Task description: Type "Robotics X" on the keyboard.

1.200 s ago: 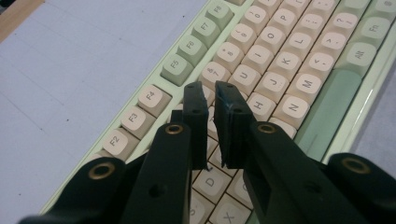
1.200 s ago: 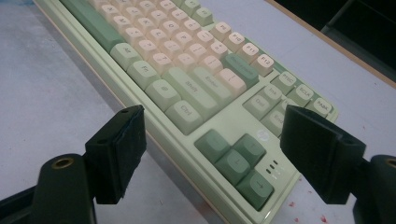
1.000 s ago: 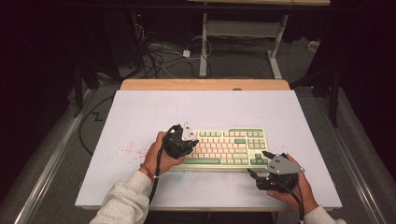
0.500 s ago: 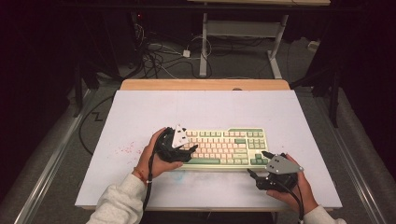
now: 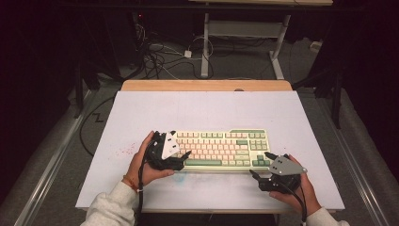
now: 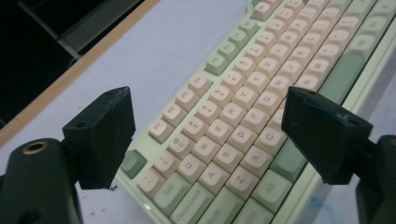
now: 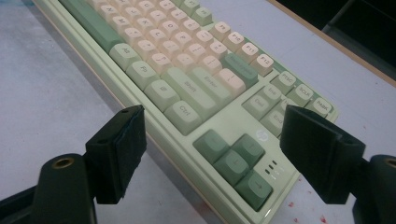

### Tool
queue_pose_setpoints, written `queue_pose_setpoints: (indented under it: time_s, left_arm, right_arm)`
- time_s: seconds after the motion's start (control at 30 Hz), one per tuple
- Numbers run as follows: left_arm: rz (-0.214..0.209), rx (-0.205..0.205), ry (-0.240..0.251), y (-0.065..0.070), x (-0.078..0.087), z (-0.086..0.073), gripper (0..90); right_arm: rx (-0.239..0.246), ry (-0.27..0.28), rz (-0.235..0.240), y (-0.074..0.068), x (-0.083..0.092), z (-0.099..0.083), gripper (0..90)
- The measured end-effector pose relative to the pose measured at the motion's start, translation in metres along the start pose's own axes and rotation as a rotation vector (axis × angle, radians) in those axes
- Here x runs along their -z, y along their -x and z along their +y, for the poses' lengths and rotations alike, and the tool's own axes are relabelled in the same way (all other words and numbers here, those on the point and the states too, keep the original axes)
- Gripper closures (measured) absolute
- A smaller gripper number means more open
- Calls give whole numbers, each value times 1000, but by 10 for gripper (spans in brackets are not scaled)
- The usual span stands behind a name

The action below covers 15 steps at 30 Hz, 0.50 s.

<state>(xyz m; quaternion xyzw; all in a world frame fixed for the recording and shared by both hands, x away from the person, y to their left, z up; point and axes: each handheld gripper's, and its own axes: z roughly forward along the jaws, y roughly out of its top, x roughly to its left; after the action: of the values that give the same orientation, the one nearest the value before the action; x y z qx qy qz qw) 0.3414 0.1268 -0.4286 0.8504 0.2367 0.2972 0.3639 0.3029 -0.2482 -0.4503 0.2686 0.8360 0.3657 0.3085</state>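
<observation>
Left gripper [image 5: 181,157] sits low at the keyboard [image 5: 221,148]'s left end, jaws just spread wide, nothing pinched. Right gripper [image 5: 261,165] also spread. Keyboard's green-and-cream, flat.

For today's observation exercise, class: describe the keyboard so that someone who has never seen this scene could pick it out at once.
Start at the white table with a wooden strip along its far edge. On its near half, between the left gripper and the right gripper, lies the keyboard. Its pale green case carries cream letter keys and darker green modifier and arrow keys.
</observation>
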Motion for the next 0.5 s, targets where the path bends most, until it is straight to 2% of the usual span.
queue_pose_setpoints:
  time_s: [0.3,0.5]
  left_arm:
    - [10,-28,32,3,14,-14,163]
    - [22,-36,14,5,18,-22,163]
  right_arm:
    - [9,-2,-2,-1,-1,1,231]
    - [9,-5,0,-2,-1,1,231]
